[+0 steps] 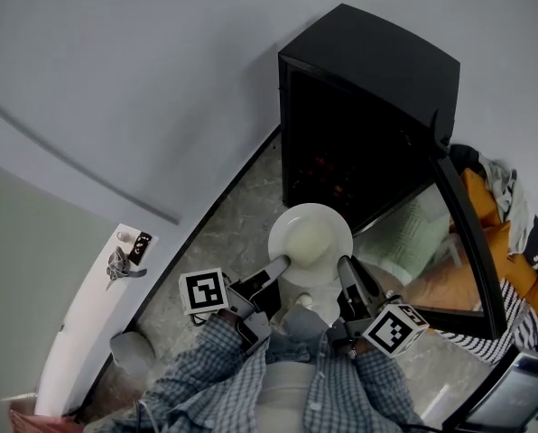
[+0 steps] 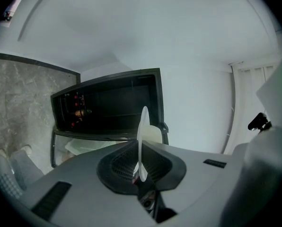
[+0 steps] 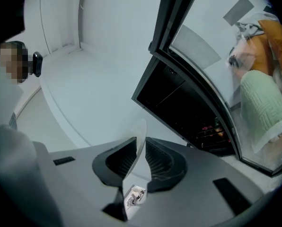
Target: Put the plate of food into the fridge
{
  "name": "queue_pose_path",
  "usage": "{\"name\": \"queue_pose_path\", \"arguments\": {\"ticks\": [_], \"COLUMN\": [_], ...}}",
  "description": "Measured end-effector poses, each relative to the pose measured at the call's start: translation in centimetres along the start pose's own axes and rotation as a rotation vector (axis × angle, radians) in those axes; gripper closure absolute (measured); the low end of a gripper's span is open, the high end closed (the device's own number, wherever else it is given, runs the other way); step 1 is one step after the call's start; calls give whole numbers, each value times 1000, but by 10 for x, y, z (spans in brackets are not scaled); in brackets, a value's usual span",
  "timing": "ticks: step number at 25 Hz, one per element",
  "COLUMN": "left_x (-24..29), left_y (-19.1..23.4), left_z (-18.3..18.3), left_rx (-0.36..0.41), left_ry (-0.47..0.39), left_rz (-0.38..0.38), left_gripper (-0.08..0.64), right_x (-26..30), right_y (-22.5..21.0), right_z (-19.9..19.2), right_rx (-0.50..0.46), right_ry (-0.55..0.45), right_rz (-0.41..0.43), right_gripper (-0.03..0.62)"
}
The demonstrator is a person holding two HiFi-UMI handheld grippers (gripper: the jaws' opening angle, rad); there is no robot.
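Observation:
A white plate with pale food on it is held level just in front of the open black fridge. My left gripper is shut on the plate's left rim and my right gripper on its right rim. In the left gripper view the plate stands edge-on between the closed pads of the left gripper, with the dark fridge ahead. The right gripper view shows the plate's rim pinched by the right gripper, below the fridge opening.
The fridge's glass door hangs open to the right, close to my right gripper. Striped and orange cloth lies beyond it. A white panel with a handle stands at the left. The floor is grey stone.

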State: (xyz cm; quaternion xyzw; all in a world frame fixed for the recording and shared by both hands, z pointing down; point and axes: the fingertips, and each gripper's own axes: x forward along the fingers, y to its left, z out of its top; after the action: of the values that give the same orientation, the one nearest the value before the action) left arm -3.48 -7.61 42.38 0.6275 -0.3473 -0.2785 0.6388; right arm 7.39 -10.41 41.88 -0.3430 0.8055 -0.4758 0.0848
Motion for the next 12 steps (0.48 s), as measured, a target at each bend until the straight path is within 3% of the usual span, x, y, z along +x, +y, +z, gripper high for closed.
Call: {"name": "queue_pose_path", "arguments": {"ticks": [12], "left_x": [47], "left_y": [-2], "left_z": [18], "left_rx": [4], "left_ry": [-17], "left_rz": [0], "left_gripper": [542], "right_x": [21], "right_y": [-22], "right_z": [42], "right_rx": [-5], "right_ry": [0], "right_rz": [18], "right_gripper": [527]}}
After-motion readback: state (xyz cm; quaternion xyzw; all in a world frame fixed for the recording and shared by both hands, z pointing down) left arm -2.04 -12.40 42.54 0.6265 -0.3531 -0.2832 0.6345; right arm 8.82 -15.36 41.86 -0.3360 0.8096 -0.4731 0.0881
